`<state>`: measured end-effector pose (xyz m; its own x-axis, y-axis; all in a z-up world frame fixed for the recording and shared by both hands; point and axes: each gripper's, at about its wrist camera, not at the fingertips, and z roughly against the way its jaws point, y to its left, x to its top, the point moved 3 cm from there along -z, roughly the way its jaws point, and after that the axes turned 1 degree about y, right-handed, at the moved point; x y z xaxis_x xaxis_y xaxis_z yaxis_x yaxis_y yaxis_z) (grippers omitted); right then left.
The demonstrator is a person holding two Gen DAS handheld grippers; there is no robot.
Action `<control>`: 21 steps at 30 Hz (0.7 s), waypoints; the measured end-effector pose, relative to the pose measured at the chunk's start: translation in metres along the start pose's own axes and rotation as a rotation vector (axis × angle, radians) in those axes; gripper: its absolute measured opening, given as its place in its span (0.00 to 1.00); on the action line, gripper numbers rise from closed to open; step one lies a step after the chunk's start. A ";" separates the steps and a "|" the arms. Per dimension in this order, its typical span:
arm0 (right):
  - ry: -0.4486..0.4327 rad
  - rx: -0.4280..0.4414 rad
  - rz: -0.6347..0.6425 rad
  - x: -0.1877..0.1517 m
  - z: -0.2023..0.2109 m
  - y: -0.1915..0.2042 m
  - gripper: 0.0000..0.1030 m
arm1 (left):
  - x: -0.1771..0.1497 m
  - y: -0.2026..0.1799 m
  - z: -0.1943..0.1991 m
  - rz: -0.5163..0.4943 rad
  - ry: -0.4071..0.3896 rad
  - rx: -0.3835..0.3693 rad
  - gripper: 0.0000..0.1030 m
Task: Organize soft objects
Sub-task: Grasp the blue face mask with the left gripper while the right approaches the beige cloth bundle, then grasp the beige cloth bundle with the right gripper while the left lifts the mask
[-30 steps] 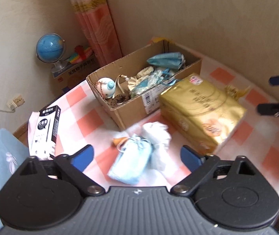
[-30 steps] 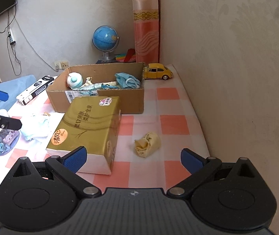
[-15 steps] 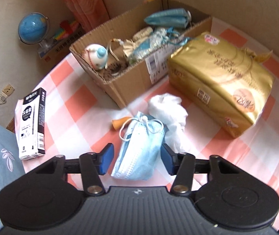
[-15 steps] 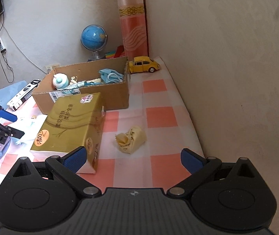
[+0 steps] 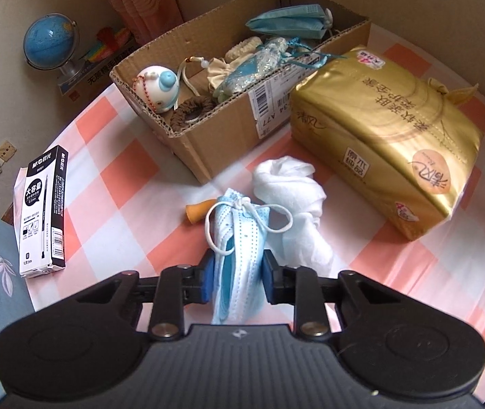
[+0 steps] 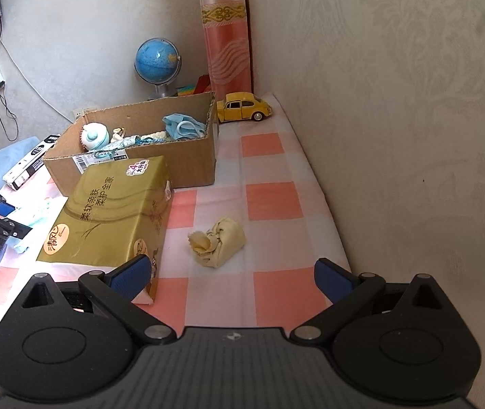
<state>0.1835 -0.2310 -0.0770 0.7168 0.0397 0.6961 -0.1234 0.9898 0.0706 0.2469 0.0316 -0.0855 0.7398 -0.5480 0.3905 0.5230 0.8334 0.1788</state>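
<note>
A folded blue face mask (image 5: pixel 239 235) lies on the checked tablecloth, and my left gripper (image 5: pixel 237 272) is closing on it, its blue pads pressing both sides. A crumpled white cloth (image 5: pixel 290 191) lies just right of the mask, touching it. Beyond them stands an open cardboard box (image 5: pixel 222 136) holding another blue mask (image 5: pixel 290 22), a hair tie and small trinkets. My right gripper (image 6: pixel 232 277) stands open above the table, with a crumpled yellow cloth (image 6: pixel 220 242) lying ahead of its fingers, untouched.
A gold tissue pack (image 5: pixel 385 119) sits right of the white cloth, against the box. A black-and-white pen box (image 5: pixel 43 211) lies at the left table edge. An orange bit (image 5: pixel 196 209) lies beside the mask. A yellow toy car (image 6: pixel 244 106) and a globe (image 6: pixel 157 61) stand by the far wall.
My left gripper came down over the blue mask and its jaws went from wide apart to pinching it. The right gripper shifted only slightly and stayed open.
</note>
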 end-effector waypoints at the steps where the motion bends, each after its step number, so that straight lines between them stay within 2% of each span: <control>1: -0.004 -0.004 0.001 0.001 -0.001 0.000 1.00 | 0.000 0.000 0.001 0.001 -0.003 0.001 0.25; 4: -0.025 -0.020 0.015 0.004 -0.004 0.000 0.99 | -0.001 -0.001 0.004 0.006 -0.008 -0.005 0.25; 6: -0.022 -0.029 0.018 0.006 -0.010 0.000 0.94 | -0.002 -0.001 0.005 0.009 -0.009 -0.004 0.25; 8: -0.008 -0.015 0.012 0.007 -0.016 -0.001 0.85 | -0.002 -0.001 0.006 0.011 -0.011 -0.007 0.25; 15: 0.017 0.053 -0.003 0.010 -0.036 0.000 0.74 | -0.001 0.000 0.008 0.019 -0.016 -0.018 0.25; 21: 0.045 0.060 0.002 0.012 -0.055 -0.001 0.63 | 0.000 0.000 0.010 0.023 -0.021 -0.028 0.25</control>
<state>0.2304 -0.2239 -0.1082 0.7467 0.0495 0.6633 -0.1650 0.9798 0.1126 0.2423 0.0329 -0.0763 0.7427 -0.5266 0.4136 0.5175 0.8434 0.1445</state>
